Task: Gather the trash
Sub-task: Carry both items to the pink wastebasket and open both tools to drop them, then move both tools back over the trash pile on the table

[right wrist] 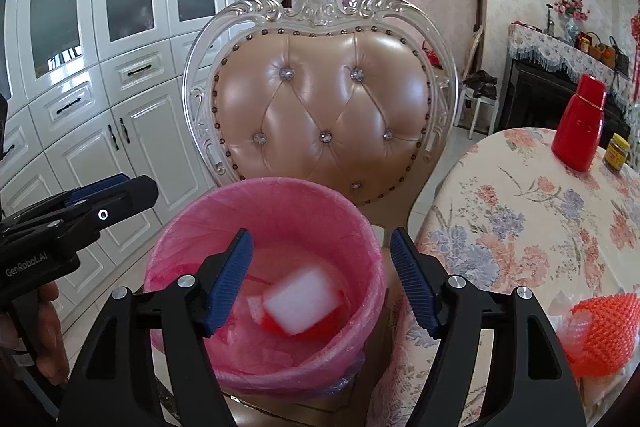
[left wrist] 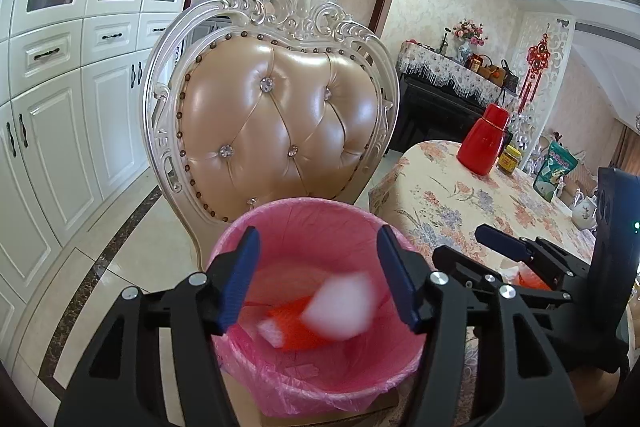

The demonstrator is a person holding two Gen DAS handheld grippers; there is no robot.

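Both tongs hang over the pink-lined trash bin (left wrist: 316, 291), each released with its blue pads spread wide and nothing between them. The left tongs (left wrist: 318, 279) frame the bin's mouth in the left wrist view; the right tongs (right wrist: 320, 283) do the same in the right wrist view. Inside the bin, a blurred white piece of trash (right wrist: 300, 303) shows above a red scrap (left wrist: 292, 327) and a smaller white bit on the liner; the blur hides whether the white piece rests on the others. To the right, on the near edge of the flower-patterned counter (right wrist: 520, 219), lies an orange foam net (right wrist: 604, 331) beside some crumpled clear plastic. Behind the bin stands a tufted beige chair (right wrist: 320, 107) with a carved white frame. Farther back on the counter sit a red bottle (right wrist: 580, 123) and a small yellow-lidded jar (right wrist: 616, 153), close together. White cabinets (left wrist: 60, 107) line the left wall
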